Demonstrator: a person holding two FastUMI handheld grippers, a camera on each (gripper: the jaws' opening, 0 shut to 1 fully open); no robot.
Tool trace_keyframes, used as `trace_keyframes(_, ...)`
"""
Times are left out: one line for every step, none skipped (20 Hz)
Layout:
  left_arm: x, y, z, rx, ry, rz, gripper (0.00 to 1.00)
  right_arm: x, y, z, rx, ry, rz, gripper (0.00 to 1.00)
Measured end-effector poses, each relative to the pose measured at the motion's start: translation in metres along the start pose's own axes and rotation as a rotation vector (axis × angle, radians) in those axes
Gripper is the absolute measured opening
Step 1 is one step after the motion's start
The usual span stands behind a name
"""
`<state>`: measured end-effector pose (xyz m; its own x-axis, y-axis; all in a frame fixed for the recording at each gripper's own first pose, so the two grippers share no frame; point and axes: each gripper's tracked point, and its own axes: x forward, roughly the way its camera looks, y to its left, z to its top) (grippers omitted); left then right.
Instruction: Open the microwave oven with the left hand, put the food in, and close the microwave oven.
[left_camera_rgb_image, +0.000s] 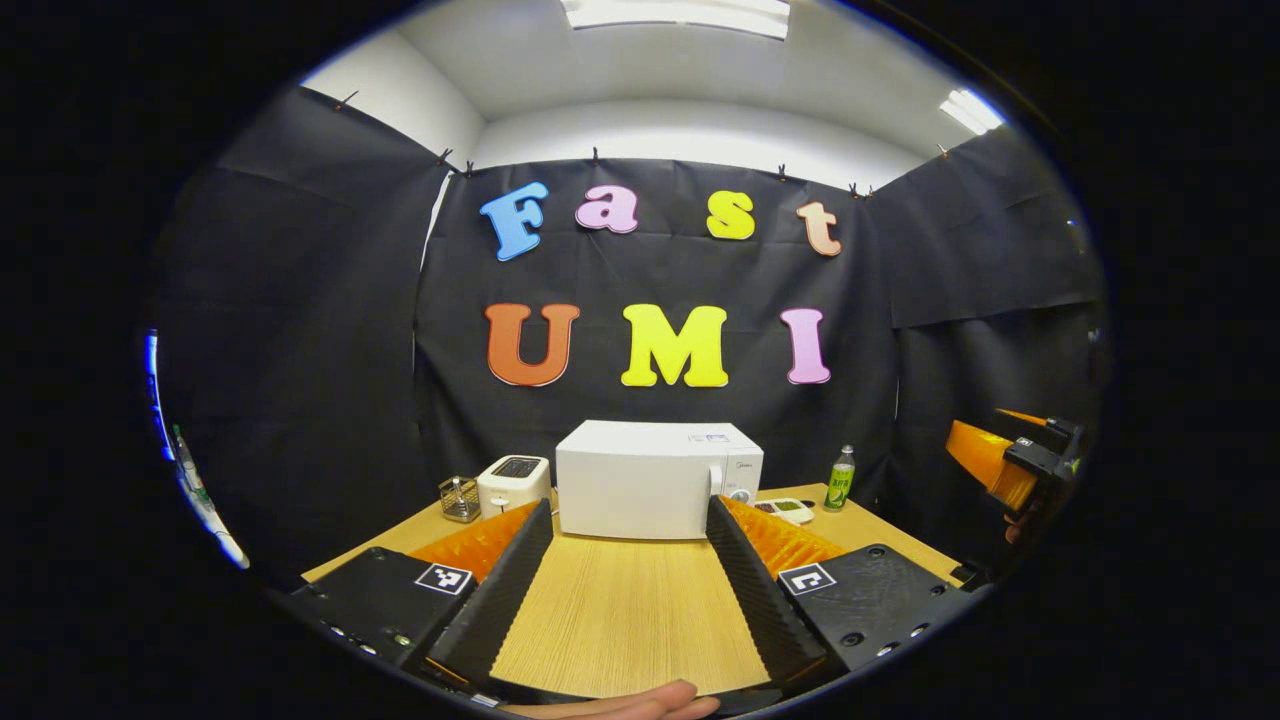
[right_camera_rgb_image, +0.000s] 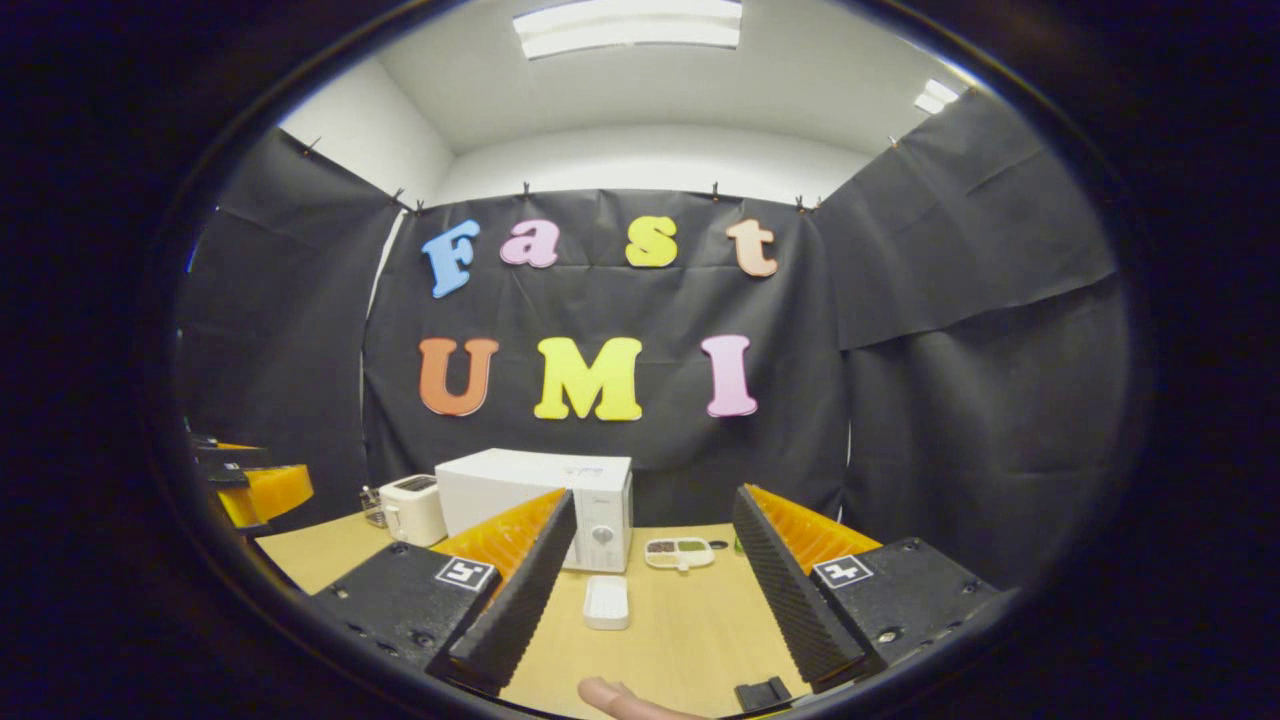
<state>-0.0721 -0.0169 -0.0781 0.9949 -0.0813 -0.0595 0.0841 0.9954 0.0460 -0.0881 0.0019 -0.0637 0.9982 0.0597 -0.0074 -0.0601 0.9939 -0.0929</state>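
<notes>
Two grippers are held above the near edge of a wooden desk (left_camera_rgb_image: 630, 610), both with jaws spread wide and nothing between them. In the left gripper view, the left gripper (left_camera_rgb_image: 628, 520) frames bare desk, with a fingertip (left_camera_rgb_image: 640, 700) at the bottom edge; the right gripper (left_camera_rgb_image: 1010, 460) hangs off at the right, apart from it. In the right gripper view, the right gripper (right_camera_rgb_image: 655, 520) has a fingertip (right_camera_rgb_image: 615, 697) below it, and the left gripper (right_camera_rgb_image: 250, 485) shows at the far left.

Just past the right gripper lies a small white tray (right_camera_rgb_image: 606, 602), then a divided food dish (right_camera_rgb_image: 679, 553), on the desk beside the microwave's control panel. The microwave (left_camera_rgb_image: 655, 478) stands at the back of the desk, door closed. A white toaster (left_camera_rgb_image: 513, 482) sits just left of it, with a small wire basket (left_camera_rgb_image: 459, 499) beyond that. A green bottle (left_camera_rgb_image: 839, 479) stands upright to the microwave's right, near the back wall.
</notes>
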Motion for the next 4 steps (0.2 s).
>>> trace_keyframes(-0.0003, 0.0008, -0.0014, -0.002, 0.005, -0.003, 0.95, 0.0012, 0.0028, -0.0010, 0.002, 0.011, 0.003, 0.92)
trace_keyframes(-0.0001, -0.0007, -0.0025, -0.003, 0.009, -0.010, 0.84, 0.0015, 0.0040, -0.0018, 0.008, 0.018, 0.005, 1.00)
trace_keyframes(-0.0002, -0.0010, -0.0030, -0.003, 0.011, -0.014, 0.84, 0.0015, 0.0042, -0.0012, 0.011, 0.018, 0.004, 1.00)
trace_keyframes(0.0003, -0.0003, -0.0031, -0.003, 0.015, -0.014, 0.84, 0.0019, 0.0035, -0.0002, 0.008, 0.017, -0.001, 1.00)
